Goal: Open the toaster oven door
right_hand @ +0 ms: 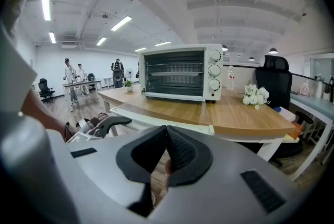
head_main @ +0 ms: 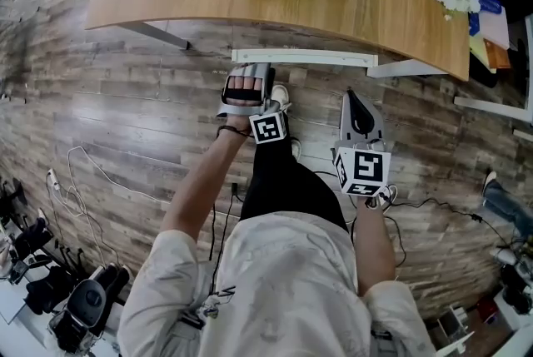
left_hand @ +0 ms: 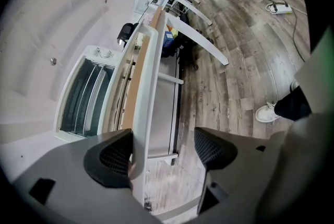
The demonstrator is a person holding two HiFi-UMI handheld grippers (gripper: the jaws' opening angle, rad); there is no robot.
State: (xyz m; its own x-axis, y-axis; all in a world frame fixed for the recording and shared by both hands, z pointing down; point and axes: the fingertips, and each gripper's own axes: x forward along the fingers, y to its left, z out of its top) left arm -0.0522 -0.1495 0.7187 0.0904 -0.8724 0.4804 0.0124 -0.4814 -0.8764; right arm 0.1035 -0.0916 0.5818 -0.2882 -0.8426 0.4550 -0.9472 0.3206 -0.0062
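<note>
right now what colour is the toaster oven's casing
White. The toaster oven shows best in the right gripper view, standing on the wooden table.

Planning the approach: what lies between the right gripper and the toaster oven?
Between right gripper and toaster oven: only bare wooden tabletop, per the right gripper view.

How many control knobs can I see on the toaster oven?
3, in one column on the right side of the toaster oven: top knob, middle knob, bottom knob. None seems hidden.
</note>
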